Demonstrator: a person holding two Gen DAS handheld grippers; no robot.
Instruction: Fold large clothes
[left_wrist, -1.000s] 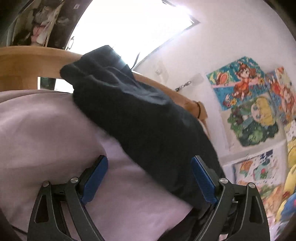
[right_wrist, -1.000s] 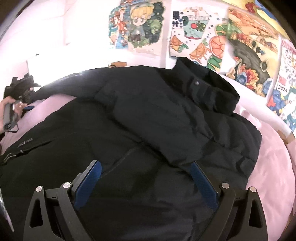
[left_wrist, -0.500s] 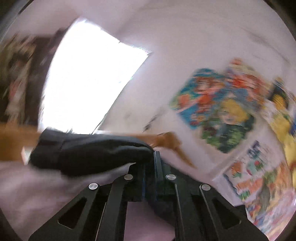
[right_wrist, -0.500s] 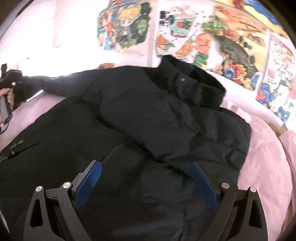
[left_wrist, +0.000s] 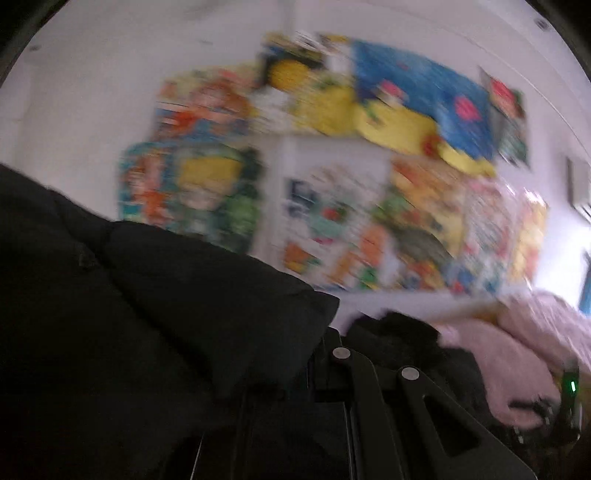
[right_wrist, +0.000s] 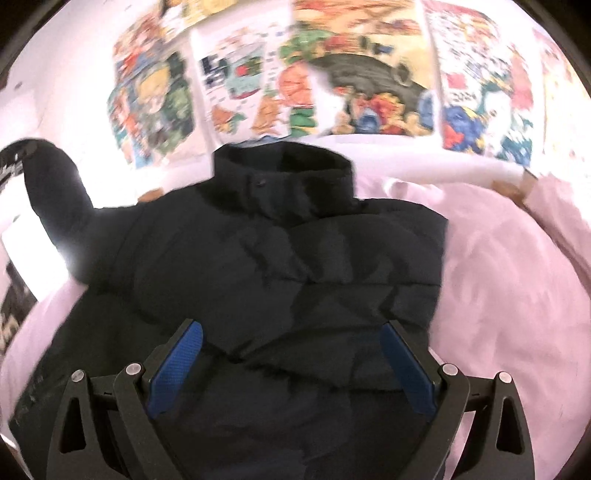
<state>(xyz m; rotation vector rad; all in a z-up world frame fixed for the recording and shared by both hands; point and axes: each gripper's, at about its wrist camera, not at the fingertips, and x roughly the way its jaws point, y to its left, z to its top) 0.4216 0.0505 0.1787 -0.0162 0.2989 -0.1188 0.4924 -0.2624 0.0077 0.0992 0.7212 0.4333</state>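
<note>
A large black puffer jacket (right_wrist: 288, 258) lies on a pink bed cover (right_wrist: 509, 288), collar toward the wall. My right gripper (right_wrist: 290, 354) is open and empty, just above the jacket's middle. The jacket's left sleeve (right_wrist: 55, 192) is lifted up at the left of the right wrist view. In the blurred left wrist view my left gripper (left_wrist: 325, 354) is shut on that sleeve (left_wrist: 155, 314), which drapes over its left side and hides the fingertips.
Colourful drawings (right_wrist: 332, 74) cover the white wall behind the bed, also shown in the left wrist view (left_wrist: 332, 166). Pink bedding (left_wrist: 517, 350) spreads to the right. A bright window (right_wrist: 22, 229) is at the far left.
My left gripper closed on the sleeve end, lifted it off the bed and swung it right toward the jacket body. My right gripper stayed open and shifted toward the jacket's centre.
</note>
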